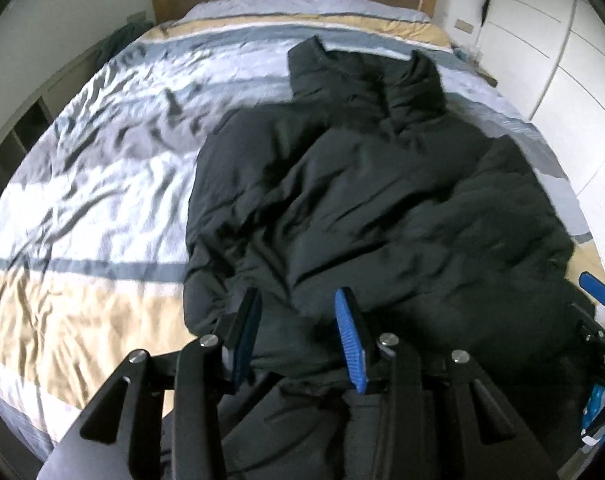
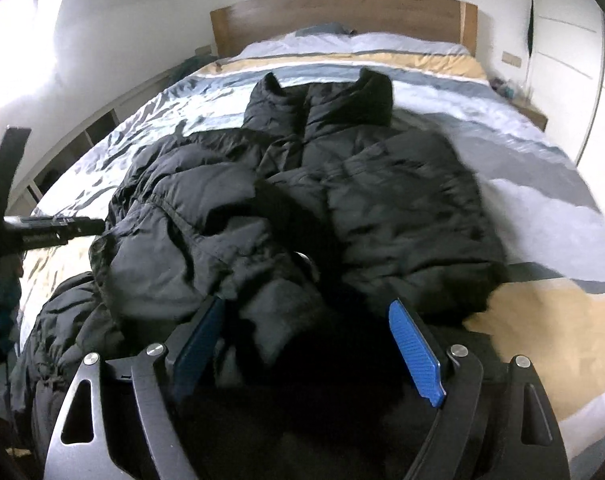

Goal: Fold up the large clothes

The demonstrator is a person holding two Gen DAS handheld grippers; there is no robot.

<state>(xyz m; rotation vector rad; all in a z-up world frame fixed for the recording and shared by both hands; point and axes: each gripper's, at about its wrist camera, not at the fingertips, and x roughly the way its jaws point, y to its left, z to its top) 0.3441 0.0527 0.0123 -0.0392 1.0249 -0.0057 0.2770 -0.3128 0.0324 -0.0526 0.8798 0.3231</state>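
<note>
A large black puffer jacket (image 1: 362, 184) lies rumpled on the bed, collar toward the headboard; it also shows in the right wrist view (image 2: 302, 200). My left gripper (image 1: 298, 300) is open, its blue-padded fingers standing either side of a fold at the jacket's near hem. My right gripper (image 2: 308, 316) is open wide over the jacket's near edge, with dark fabric bunched between the fingers. The right gripper's blue fingertip (image 1: 594, 288) shows at the right edge of the left wrist view. The left gripper's body (image 2: 42, 228) shows at the left of the right wrist view.
The bed (image 1: 102, 160) has a striped white, grey and tan duvet and a wooden headboard (image 2: 342, 12). White wardrobe doors (image 1: 562, 60) stand to the right. Low shelving (image 2: 82, 140) runs along the left wall. A nightstand (image 2: 526, 108) sits beside the headboard.
</note>
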